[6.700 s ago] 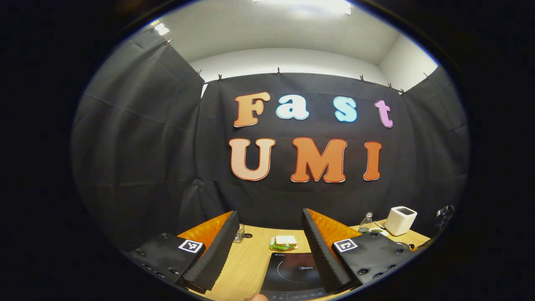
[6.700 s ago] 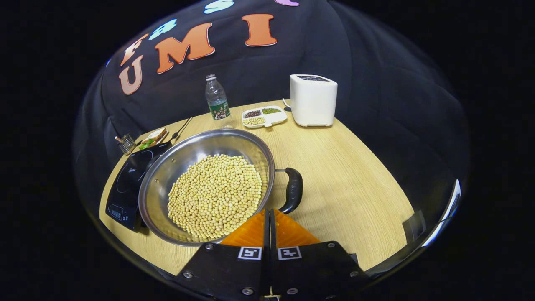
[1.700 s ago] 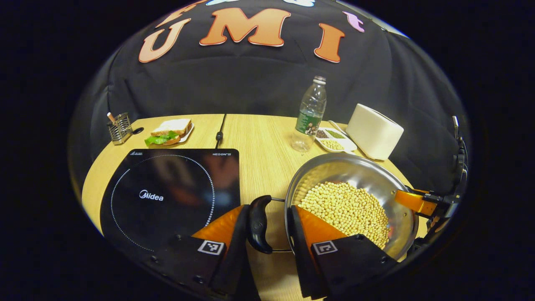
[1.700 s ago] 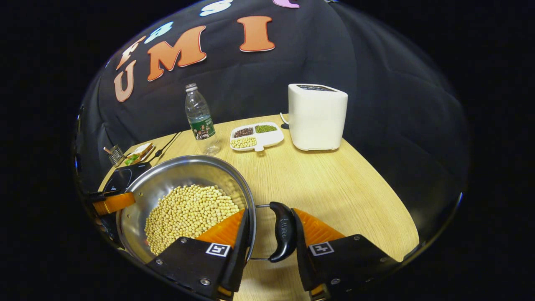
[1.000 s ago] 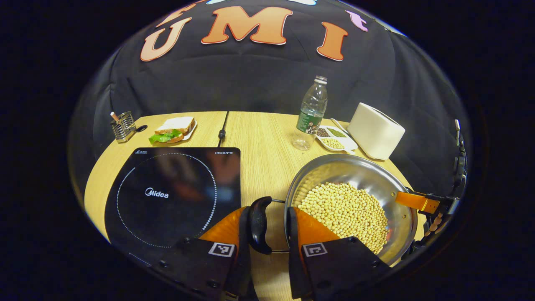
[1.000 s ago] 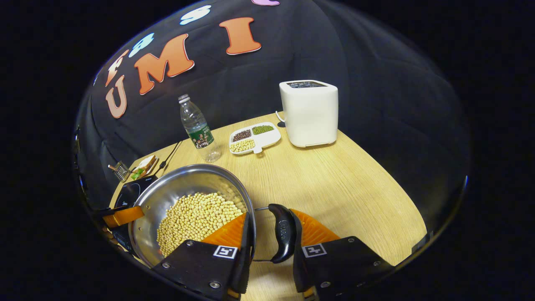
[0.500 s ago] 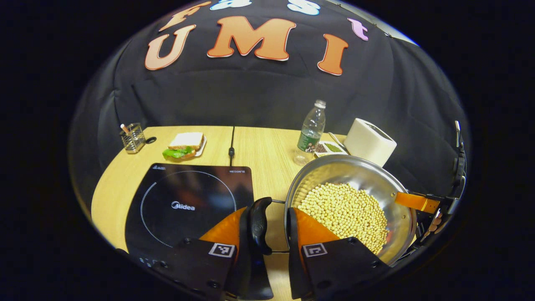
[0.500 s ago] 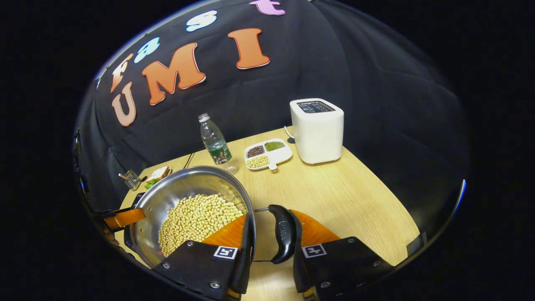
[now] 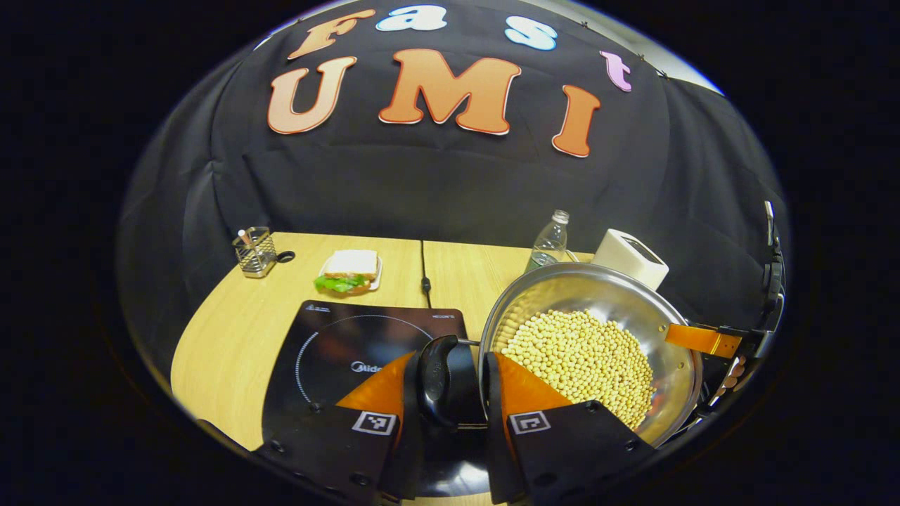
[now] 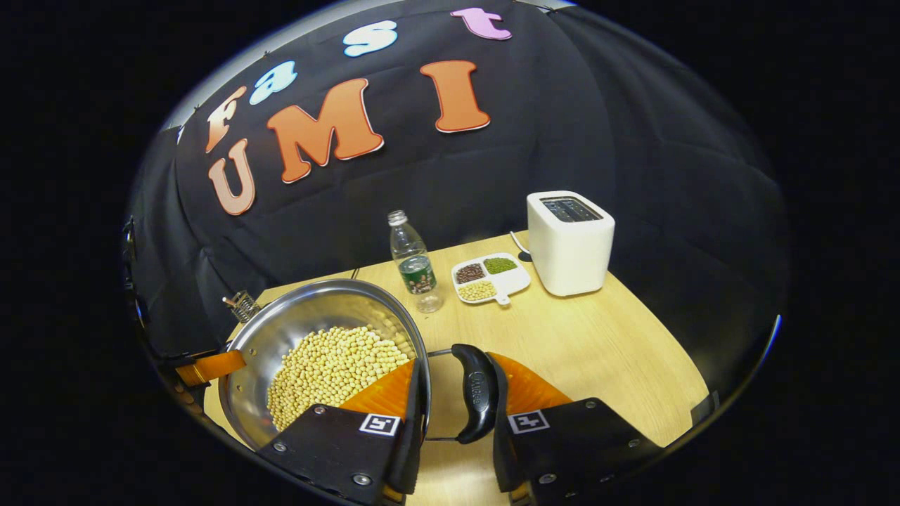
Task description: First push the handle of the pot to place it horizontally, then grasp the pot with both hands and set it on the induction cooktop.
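Pot: a steel pot (image 9: pixel 668 365) full of pale beans (image 9: pixel 580 362), lifted off the table (image 10: pixel 598 351), partly over the right edge of the cooktop (image 9: pixel 330 351).
Left gripper (image 9: pixel 450 383): clamped on the pot's black left handle (image 9: pixel 436 379).
Right gripper (image 10: pixel 457 393): clamped on the black right handle (image 10: pixel 474 400).
Behind the pot: bottle (image 10: pixel 415 270), bean tray (image 10: pixel 489 280), toaster (image 10: pixel 569 242).
Far left: sandwich (image 9: pixel 346 270), wire holder (image 9: pixel 253 249).

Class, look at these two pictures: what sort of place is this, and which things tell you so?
Probably a mock kitchen in a booth: an induction cooktop, a pot of beans, and a toaster on a wooden table.
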Action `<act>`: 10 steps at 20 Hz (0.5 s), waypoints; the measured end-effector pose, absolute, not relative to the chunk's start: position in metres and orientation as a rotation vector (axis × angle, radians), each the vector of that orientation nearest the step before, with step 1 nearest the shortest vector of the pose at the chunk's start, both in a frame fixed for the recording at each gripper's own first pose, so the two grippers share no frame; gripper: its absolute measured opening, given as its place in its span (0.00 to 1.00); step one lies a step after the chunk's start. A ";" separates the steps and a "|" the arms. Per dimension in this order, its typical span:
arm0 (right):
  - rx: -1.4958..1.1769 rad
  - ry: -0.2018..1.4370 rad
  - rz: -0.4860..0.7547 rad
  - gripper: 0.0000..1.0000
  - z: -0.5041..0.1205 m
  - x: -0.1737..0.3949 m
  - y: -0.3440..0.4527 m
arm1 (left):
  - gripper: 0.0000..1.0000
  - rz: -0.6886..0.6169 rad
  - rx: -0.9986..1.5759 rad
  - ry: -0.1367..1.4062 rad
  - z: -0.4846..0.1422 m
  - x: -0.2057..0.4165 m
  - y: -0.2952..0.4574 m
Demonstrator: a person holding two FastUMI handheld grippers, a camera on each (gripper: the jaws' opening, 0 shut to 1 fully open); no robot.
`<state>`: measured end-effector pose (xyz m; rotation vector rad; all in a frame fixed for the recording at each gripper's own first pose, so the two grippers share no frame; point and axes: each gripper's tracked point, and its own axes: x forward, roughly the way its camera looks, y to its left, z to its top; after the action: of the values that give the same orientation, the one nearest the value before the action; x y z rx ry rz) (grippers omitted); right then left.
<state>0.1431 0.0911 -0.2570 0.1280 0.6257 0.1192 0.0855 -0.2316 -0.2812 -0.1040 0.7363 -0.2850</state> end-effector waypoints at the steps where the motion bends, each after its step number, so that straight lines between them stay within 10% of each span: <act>1: 0.125 0.622 0.126 0.42 -0.255 0.140 0.098 | 0.45 -0.275 -0.109 0.734 -0.279 0.087 -0.222; 10: 0.118 0.620 0.199 0.42 -0.251 0.143 0.173 | 0.43 -0.198 -0.120 0.721 -0.270 0.092 -0.147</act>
<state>0.1434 0.1731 -0.2510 0.1185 0.6202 0.1989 0.0923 -0.1473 -0.2704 -0.1198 0.7208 -0.1978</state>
